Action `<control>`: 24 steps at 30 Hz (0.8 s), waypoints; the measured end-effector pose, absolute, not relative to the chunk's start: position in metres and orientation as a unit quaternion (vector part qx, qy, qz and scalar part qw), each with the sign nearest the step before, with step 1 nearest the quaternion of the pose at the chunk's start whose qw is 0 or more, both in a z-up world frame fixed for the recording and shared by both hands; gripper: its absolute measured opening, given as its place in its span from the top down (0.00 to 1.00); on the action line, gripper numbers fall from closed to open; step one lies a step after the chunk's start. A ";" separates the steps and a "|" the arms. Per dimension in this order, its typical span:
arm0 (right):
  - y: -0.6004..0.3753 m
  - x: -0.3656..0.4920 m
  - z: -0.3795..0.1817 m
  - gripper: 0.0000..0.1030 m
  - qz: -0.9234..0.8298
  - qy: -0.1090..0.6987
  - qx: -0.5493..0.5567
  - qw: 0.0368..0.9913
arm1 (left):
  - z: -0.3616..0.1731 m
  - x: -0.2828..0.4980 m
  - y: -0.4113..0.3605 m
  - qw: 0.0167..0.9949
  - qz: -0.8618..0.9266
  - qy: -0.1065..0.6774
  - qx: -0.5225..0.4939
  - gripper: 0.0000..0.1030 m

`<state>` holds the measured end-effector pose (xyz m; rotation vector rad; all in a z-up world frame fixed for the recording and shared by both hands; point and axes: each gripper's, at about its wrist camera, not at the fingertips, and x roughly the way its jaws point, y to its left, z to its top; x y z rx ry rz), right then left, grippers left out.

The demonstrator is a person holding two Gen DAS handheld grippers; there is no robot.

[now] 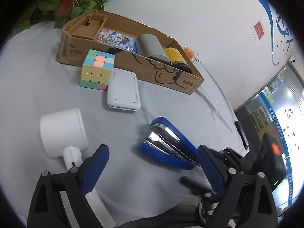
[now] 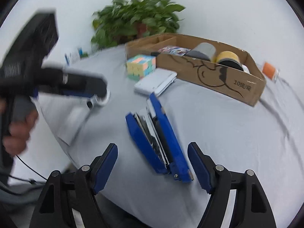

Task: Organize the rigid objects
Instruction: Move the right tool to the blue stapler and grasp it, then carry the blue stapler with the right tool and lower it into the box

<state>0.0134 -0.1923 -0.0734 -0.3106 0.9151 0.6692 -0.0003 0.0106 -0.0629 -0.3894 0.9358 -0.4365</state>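
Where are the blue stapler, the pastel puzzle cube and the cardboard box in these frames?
blue stapler (image 2: pixel 161 142): right wrist view, on its upper blue arm.
pastel puzzle cube (image 1: pixel 96 70): left wrist view, on its front yellow face.
cardboard box (image 1: pixel 161 72): left wrist view, on the front wall with the black drawing.

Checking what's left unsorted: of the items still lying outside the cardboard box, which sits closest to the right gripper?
The blue stapler, lying splayed open just ahead of the open right gripper; the pastel cube and white case sit farther back.

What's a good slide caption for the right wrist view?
Open right gripper lined up on the blue stapler, with cube and cardboard box beyond.
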 end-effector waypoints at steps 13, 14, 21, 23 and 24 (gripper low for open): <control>-0.264 0.084 -0.120 0.57 0.280 0.555 0.260 0.739 | -0.069 0.012 0.001 0.834 -0.230 0.455 -0.209 0.09; -0.267 0.083 -0.117 0.44 0.261 0.551 0.237 0.756 | -0.069 0.015 -0.002 0.832 -0.235 0.457 -0.211 0.09; -0.243 0.052 -0.079 0.31 0.235 0.472 -0.013 0.850 | -0.075 0.049 -0.045 0.809 -0.275 0.478 -0.204 0.09; -0.232 0.053 -0.086 0.42 0.215 0.468 -0.056 0.855 | -0.081 0.059 -0.059 0.798 -0.281 0.495 -0.199 0.09; -0.227 0.054 -0.091 0.48 0.207 0.468 -0.073 0.856 | -0.085 0.063 -0.065 0.793 -0.287 0.500 -0.197 0.09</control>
